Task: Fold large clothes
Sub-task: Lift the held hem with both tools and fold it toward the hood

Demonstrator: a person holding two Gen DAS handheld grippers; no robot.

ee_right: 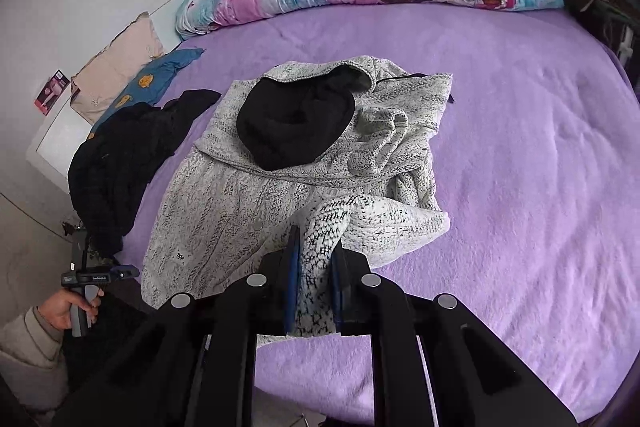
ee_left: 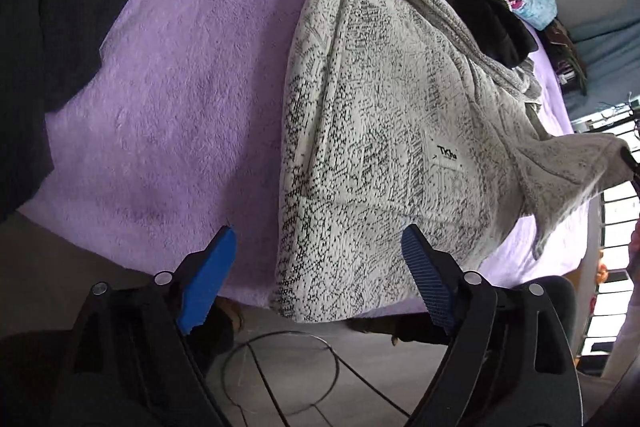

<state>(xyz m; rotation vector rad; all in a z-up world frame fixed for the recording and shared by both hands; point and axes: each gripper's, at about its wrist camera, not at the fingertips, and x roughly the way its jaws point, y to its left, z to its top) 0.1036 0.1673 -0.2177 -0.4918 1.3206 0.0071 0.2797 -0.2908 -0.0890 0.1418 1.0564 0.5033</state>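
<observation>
Purple bedspread (ee_right: 520, 147) carries the grey knit jacket (ee_right: 224, 203), spread flat near the bed's front edge with its black-lined hood (ee_right: 292, 123) toward the far side. Right gripper (ee_right: 314, 263) is clamped on a bunched fold of the jacket's near right part, lifted off the bed. Left gripper (ee_left: 316, 239) gapes wide, nothing between the pads, hovering over the jacket's hem corner at the bed edge.

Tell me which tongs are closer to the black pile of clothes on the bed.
Left. The left tongs hang open just below the black pile; the right tongs are shut on the grey coat, farther away.
</observation>
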